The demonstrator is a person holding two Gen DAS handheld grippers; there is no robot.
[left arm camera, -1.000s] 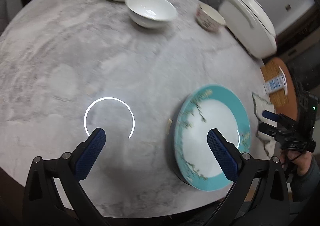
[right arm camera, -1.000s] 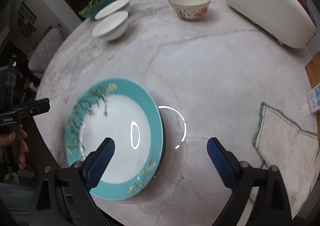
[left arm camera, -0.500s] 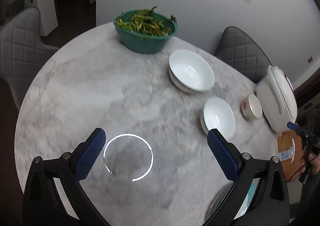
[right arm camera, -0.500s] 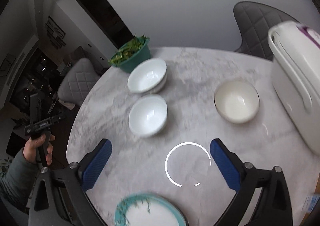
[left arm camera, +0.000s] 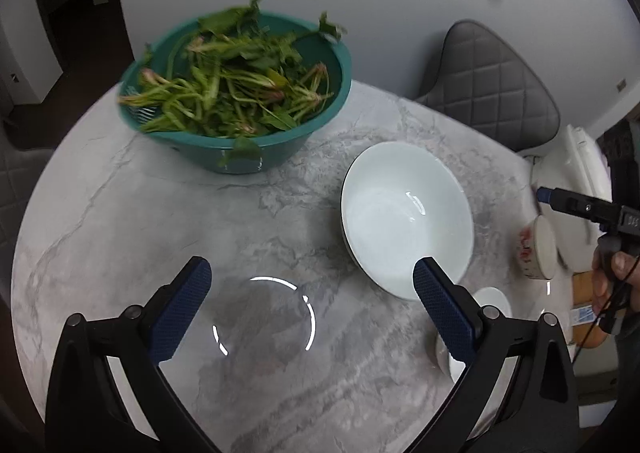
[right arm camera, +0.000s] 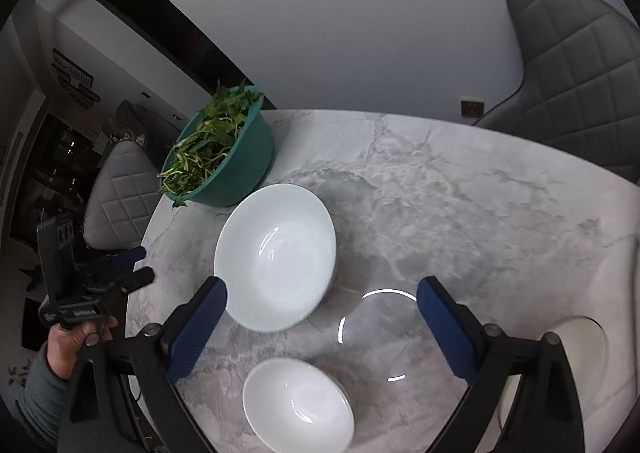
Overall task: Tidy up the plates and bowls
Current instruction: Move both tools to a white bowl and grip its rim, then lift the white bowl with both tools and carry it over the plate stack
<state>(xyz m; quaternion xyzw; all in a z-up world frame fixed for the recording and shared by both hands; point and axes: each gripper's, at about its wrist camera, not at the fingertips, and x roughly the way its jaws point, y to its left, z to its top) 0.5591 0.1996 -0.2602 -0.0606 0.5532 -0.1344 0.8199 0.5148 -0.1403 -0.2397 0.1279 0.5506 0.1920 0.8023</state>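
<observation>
Marble-grey desk point(left arm camera: 120, 213) spreads out under both my grippers, and neither one is carrying anything. My left gripper point(left arm camera: 312, 309) hangs over bare stone with its blue pads spread wide apart, nothing between them. Just beyond its right pad sits the large white bowl point(left arm camera: 404, 213), upright, with a dark rim of something stacked beneath it that I cannot make out. Behind that, toward the far edge, stands the teal basin point(left arm camera: 248, 149) heaped with leafy greens point(left arm camera: 232, 93).

My right gripper point(right arm camera: 322, 329) is also wide apart and empty, above the desk. From this view the large white bowl point(right arm camera: 276, 257) lies just past my left pad, and the small white bowl point(right arm camera: 298, 405) sits nearer to me, between the two arms of the gripper, a little apart from the big one. The teal basin point(right arm camera: 236, 165) is close behind the large bowl, near the desk's edge.

Over on the left wrist view's right side, a floral cup point(left arm camera: 538, 253) stands near a white appliance point(left arm camera: 580, 173). A grey quilted chair point(left arm camera: 488, 89) waits behind the desk.
</observation>
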